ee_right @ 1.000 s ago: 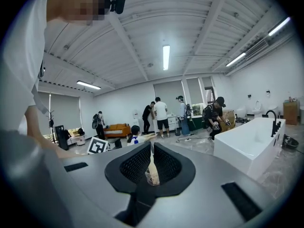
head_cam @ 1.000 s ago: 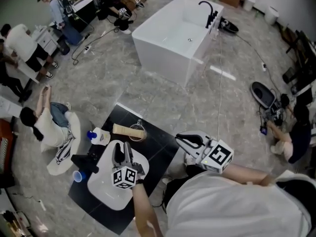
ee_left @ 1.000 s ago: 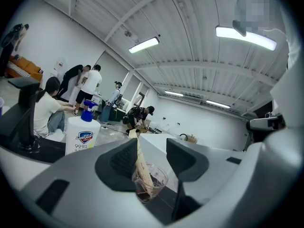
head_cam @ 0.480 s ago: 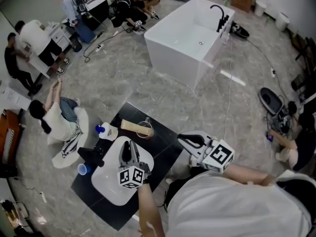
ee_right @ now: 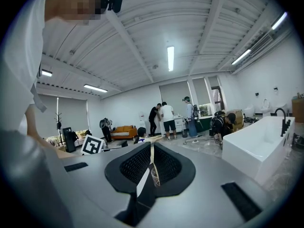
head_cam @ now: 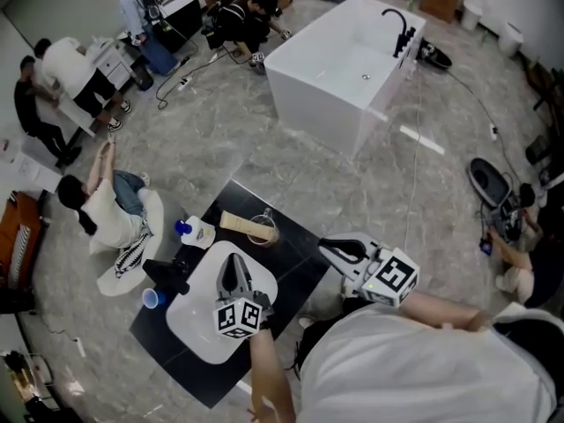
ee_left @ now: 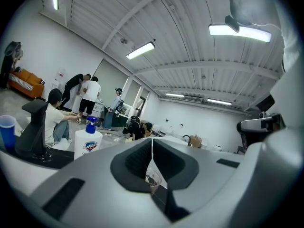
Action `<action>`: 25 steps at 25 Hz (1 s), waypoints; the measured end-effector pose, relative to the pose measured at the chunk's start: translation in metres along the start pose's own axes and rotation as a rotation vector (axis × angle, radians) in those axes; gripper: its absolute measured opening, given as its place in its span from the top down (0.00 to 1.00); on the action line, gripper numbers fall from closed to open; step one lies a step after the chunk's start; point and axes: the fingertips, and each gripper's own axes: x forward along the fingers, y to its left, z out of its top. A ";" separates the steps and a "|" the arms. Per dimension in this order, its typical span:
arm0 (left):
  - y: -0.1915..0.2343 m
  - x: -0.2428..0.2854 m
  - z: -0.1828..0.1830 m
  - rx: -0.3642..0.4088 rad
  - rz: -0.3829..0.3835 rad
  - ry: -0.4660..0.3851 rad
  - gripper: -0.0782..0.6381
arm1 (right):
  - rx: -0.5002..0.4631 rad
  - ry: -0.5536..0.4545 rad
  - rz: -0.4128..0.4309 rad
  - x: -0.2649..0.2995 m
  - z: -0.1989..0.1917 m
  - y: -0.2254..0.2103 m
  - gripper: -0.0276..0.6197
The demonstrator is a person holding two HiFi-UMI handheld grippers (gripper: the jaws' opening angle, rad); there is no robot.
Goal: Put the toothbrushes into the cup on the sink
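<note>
A clear glass cup [head_cam: 263, 230] stands on the black countertop [head_cam: 291, 263] behind the white sink [head_cam: 189, 324], beside a tan flat piece [head_cam: 236, 222]. I cannot make out any toothbrush. My left gripper [head_cam: 232, 268] hovers over the sink's back rim, pointing at the cup. In the left gripper view its jaws [ee_left: 152, 148] meet in a thin line with nothing between them, and the cup [ee_left: 153, 177] shows just beyond. My right gripper [head_cam: 331, 247] hangs off the counter's right edge, and its jaws [ee_right: 151, 153] also stand together, empty.
A white soap bottle with a blue pump [head_cam: 190, 233] [ee_left: 88, 142], a black faucet [head_cam: 166, 274] and a blue cup [head_cam: 152, 299] stand left of the sink. A white bathtub [head_cam: 352, 64] is farther back. Several people sit or stand at the left.
The left gripper's two fingers, apart a second ago, have come together over the sink. The head view has drifted slightly. The right gripper stays put.
</note>
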 end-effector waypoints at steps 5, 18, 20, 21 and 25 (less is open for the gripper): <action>-0.009 -0.006 0.020 0.023 0.013 -0.025 0.89 | -0.008 0.028 0.001 0.004 0.007 -0.001 0.89; -0.013 -0.042 0.044 0.090 0.089 -0.105 0.89 | -0.010 0.024 0.064 0.021 0.006 -0.002 0.89; -0.014 -0.051 0.051 0.098 0.108 -0.122 0.89 | -0.017 0.011 0.072 0.026 0.008 -0.003 0.89; -0.015 -0.055 0.056 0.107 0.121 -0.125 0.89 | -0.018 0.003 0.079 0.029 0.009 -0.004 0.89; -0.017 -0.075 0.073 0.136 0.168 -0.157 0.89 | -0.012 0.001 0.103 0.037 0.013 -0.001 0.89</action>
